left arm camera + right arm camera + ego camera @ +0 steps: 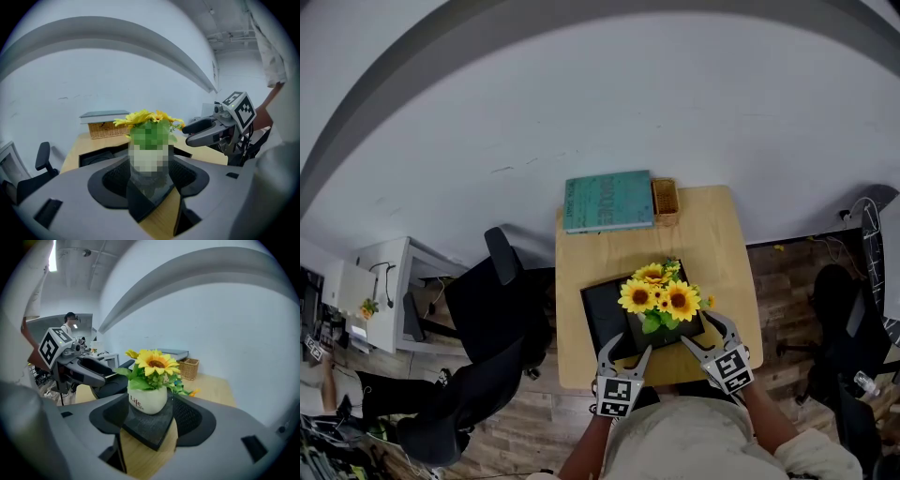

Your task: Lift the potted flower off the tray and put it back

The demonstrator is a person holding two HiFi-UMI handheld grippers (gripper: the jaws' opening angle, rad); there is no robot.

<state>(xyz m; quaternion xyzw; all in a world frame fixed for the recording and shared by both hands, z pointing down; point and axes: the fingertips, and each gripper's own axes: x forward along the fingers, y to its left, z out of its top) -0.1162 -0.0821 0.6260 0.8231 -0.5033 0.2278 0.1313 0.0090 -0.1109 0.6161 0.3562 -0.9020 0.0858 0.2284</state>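
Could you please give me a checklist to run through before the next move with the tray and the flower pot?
1. Grip of the left gripper on a near corner of the tray: ok, the corner sits between its jaws.
2. Grip of the right gripper on the other near corner: ok.
3. The pot upright on the tray: ok.
4. The pot itself gripped: not ok, both grippers are on the tray.
5. The book and basket apart from the tray, at the far edge of the table: ok.
6. Tray level: cannot tell.
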